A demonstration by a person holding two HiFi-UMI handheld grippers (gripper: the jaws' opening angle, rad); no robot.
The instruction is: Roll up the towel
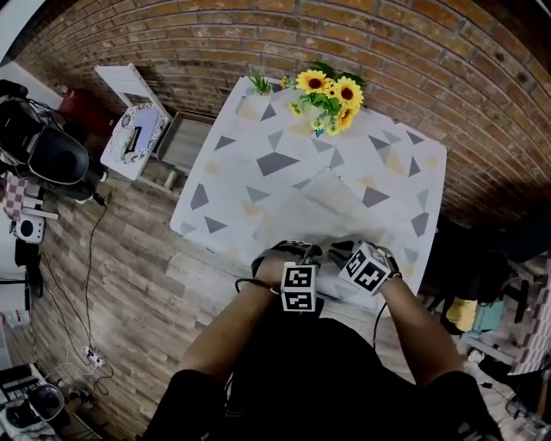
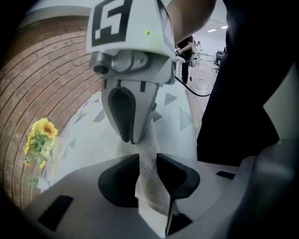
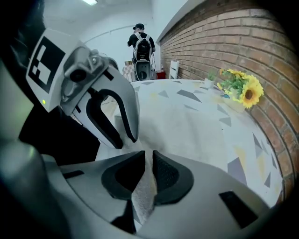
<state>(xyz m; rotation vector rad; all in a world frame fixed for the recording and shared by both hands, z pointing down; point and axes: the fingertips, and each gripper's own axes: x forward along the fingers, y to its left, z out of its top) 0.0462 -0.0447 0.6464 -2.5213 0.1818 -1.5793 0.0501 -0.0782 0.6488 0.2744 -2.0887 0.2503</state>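
The towel [image 1: 320, 207] lies flat out from the sunflowers [image 1: 328, 93], its edge farthest from them pinched by left gripper [image 2: 148, 163] and right gripper [image 3: 148, 164] side by side (left's jaws sit wider), so I'd roll straight toward the sunflowers.

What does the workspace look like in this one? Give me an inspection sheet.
Surface: table under a white cloth with grey and yellow triangles.
Job's things: pale towel lying on the cloth, its near edge pinched up.
Clutter: sunflowers and a small green plant at the far edge, apart from the towel.
Grippers: left gripper and right gripper side by side at the towel's near edge, each closed on a fold of it.
Cables: black cable running across the floor to a power strip, left of the table.
Surroundings: brick wall, wood floor, open white case beside the table, a person standing far off.
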